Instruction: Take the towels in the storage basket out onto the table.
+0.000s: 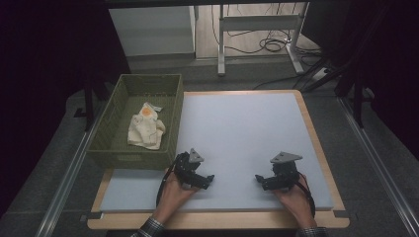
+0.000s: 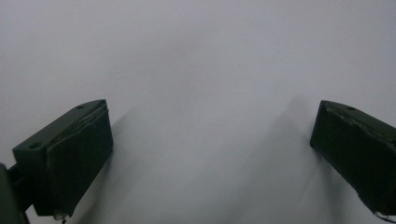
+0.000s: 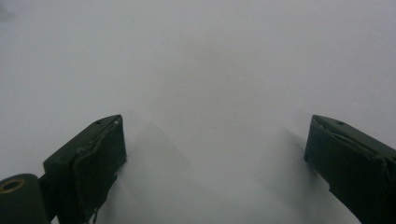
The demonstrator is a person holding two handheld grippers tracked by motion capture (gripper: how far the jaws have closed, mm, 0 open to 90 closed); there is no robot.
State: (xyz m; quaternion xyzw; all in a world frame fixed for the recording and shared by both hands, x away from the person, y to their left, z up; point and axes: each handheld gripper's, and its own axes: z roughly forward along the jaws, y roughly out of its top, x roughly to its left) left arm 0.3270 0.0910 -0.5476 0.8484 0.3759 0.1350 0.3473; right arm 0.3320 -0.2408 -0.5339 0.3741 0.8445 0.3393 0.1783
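Cloth (image 1: 146,131) lies crumpled in the green basket (image 1: 116,109), at the tabletop's left edge; looks stowed, so the job seems done or not yet begun. Left gripper (image 1: 203,180) and right gripper (image 1: 265,180) rest on the grey mat (image 1: 242,128), well apart from it, jaws spread, nothing between them.
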